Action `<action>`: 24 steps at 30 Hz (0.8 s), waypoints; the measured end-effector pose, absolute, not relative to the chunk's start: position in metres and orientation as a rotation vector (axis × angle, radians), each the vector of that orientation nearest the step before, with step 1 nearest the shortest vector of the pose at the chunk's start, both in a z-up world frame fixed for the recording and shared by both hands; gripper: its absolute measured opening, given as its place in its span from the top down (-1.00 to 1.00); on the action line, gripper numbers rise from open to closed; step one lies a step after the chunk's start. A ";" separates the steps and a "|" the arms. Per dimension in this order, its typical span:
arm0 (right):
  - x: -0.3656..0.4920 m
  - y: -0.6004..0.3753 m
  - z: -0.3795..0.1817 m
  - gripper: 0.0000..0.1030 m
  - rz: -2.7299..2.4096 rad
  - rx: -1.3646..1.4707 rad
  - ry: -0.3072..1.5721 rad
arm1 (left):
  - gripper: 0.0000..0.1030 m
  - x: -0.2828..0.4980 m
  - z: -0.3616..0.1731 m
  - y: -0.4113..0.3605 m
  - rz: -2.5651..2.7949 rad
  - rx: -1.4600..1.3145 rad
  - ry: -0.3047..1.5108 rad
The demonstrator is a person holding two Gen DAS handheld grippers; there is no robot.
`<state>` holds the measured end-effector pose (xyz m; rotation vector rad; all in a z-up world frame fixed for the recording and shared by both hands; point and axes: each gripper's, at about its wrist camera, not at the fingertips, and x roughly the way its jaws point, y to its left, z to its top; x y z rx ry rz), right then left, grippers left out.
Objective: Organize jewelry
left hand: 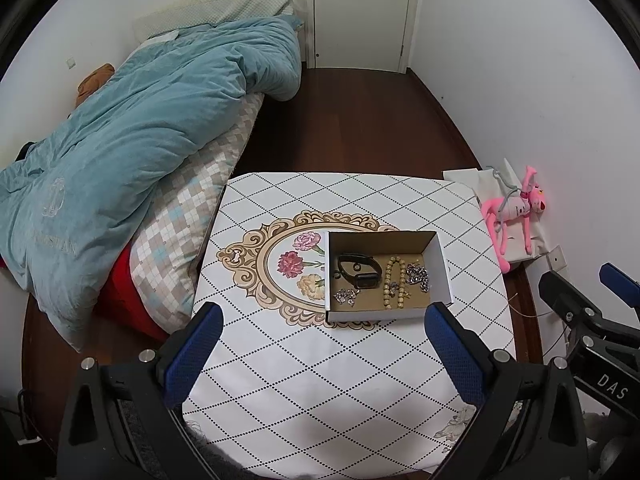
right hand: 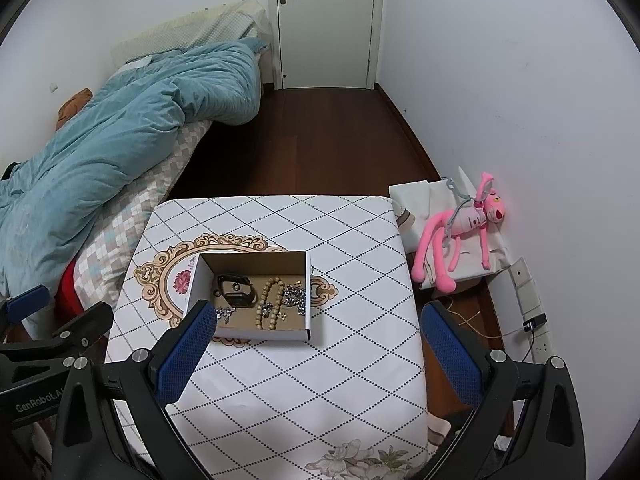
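Since both the left tongs (left hand: pixel 322 334) and right tongs (right hand: pixel 316 334) hang released above the worktop (left hand: pixel 320 380), lower one straight into the box (left hand: pixel 442 268) and pinch the watch (left hand: pixel 362 274) strap, avoiding the beads (left hand: pixel 394 282).

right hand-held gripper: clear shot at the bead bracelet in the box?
Probably yes. The right hand-held gripper is open and empty, the box has no lid, and the bead bracelet lies exposed, though the silver chain lies close beside it.
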<state>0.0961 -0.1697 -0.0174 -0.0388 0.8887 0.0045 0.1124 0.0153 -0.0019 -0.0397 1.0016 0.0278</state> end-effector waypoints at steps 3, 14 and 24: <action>0.096 -0.171 -0.019 -1.00 0.004 -0.042 0.893 | -1.00 0.111 -0.003 0.016 0.030 -0.036 1.002; 0.093 -0.170 -0.024 -1.00 0.006 -0.041 0.908 | -1.00 0.110 -0.003 0.017 0.030 -0.036 1.000; 0.091 -0.169 -0.024 -1.00 0.009 -0.046 0.906 | -1.00 0.110 -0.003 0.019 0.031 -0.034 0.998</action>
